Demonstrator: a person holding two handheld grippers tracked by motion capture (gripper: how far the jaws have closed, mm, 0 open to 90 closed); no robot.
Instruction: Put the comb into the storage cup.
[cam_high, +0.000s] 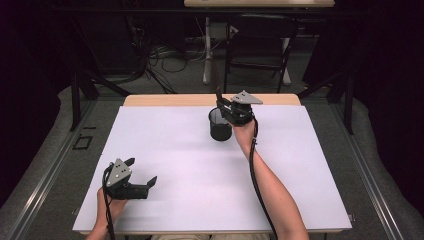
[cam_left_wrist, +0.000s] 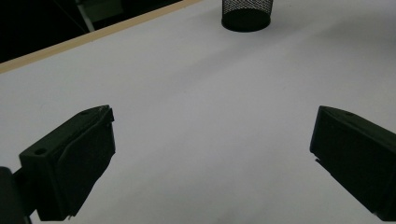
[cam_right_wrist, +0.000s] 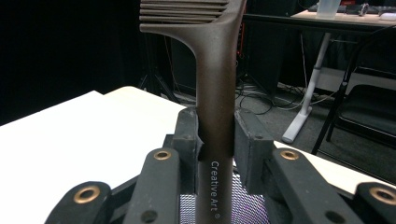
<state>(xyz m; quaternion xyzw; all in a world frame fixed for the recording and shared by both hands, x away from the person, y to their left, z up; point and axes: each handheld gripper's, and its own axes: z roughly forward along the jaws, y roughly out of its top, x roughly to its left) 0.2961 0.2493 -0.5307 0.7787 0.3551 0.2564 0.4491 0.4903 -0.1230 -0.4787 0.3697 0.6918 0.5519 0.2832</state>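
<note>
Gripping a dark brown plastic comb (cam_right_wrist: 215, 93) by its long handle, the right gripper (cam_high: 235, 111) is being held directly above the black wire-mesh cup (cam_high: 220, 125) near the upper middle of the high view. Its jaws are clamped tight on the handle, with the teeth pointing up and the printed end hanging just over the mesh, which is showing at the bottom of the right gripper view. The left gripper (cam_high: 142, 172) is being rested at the lower left on the white desk (cam_high: 190, 170), its jaws spread wide with nothing between them, well apart from the cup.

Several risks are being judged from this. The handle is being pinched on a narrow, smooth stretch, so the comb may be swinging or sliding if the grip is eased unevenly. Should the lower end be caught on the rim instead of entering, the light cup is likely being tipped or pushed across the smooth sheet, since nothing is steadying it. A drop from too high may also be bouncing the comb back out.
</note>
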